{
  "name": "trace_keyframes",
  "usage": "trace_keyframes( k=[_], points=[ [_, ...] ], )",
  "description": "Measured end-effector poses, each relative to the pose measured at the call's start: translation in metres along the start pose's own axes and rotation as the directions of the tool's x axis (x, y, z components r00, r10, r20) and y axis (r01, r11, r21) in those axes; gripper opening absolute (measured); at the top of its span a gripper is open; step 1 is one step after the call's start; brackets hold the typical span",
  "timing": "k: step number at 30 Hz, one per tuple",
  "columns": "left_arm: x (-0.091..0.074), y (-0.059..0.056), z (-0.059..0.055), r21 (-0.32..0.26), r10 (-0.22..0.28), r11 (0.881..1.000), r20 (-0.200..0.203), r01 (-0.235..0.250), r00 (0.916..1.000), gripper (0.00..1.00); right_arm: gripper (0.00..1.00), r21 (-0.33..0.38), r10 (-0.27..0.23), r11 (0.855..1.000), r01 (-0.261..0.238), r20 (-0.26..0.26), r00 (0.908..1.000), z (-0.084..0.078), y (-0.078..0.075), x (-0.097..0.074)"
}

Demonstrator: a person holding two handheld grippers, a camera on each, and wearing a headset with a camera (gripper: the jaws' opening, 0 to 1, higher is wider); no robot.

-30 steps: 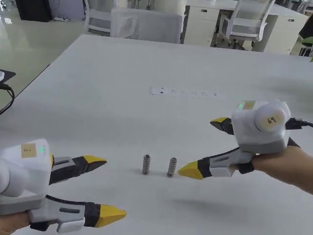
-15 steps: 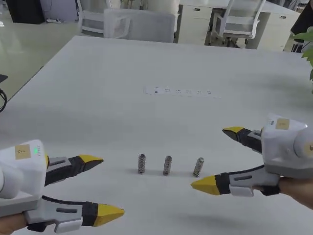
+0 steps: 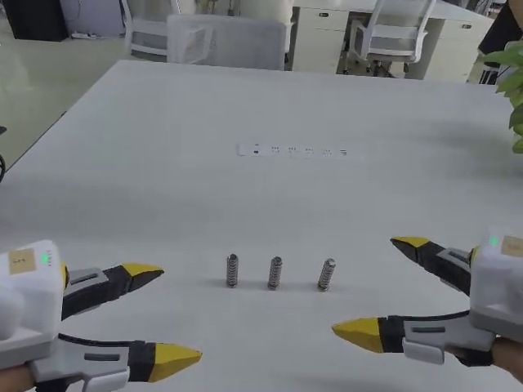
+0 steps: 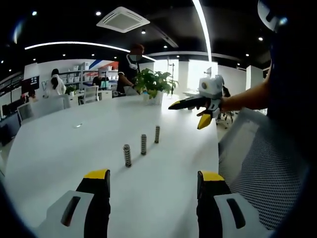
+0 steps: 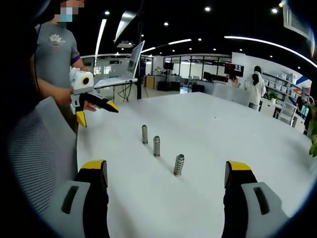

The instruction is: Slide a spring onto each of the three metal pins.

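An open-plan office: a long white meeting table [image 3: 163, 163] with a row of sockets [image 3: 290, 151] set in its top; swivel chairs [image 3: 229, 41] and white cabinets [image 3: 319, 41] behind it; a ceiling air-conditioning unit [image 4: 123, 20], strip lights [image 4: 200, 25], a potted plant [image 4: 153, 82]; people [image 5: 256, 82] standing by shelves [image 5: 292, 84]

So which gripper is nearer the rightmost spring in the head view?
Right. The right gripper sits just right of the rightmost spring; the left gripper is farther off to its left.
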State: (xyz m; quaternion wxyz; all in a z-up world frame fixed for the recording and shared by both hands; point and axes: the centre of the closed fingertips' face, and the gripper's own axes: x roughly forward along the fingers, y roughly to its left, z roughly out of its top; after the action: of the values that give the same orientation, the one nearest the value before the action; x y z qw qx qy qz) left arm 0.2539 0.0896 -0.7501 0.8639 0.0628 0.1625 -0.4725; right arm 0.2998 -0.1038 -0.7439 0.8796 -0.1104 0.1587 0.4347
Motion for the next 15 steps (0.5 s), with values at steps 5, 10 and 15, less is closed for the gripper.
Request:
trace_keyframes(
  k=[5, 10, 15],
  points=[
    [0.000, -0.002, -0.004, -0.015, 0.002, 1.000, -0.002, -0.002, 1.0000, 0.68, 0.99, 0.037, -0.029, 0.999, 0.029, 0.014, 0.9995, -0.007, -0.001, -0.007],
    [0.000, 0.000, -0.006, -0.040, 0.019, 0.999, 0.018, -0.018, 0.9997, 0.68, 0.99, 0.061, -0.033, 0.998, 0.032, 0.016, 0.9993, -0.014, 0.004, -0.011],
    [0.001, -0.003, -0.009, -0.040, 0.009, 0.999, 0.007, -0.009, 0.9999, 0.68, 0.99, 0.048, -0.011, 0.999, 0.011, 0.000, 0.9999, -0.017, 0.014, -0.009]
  ],
)
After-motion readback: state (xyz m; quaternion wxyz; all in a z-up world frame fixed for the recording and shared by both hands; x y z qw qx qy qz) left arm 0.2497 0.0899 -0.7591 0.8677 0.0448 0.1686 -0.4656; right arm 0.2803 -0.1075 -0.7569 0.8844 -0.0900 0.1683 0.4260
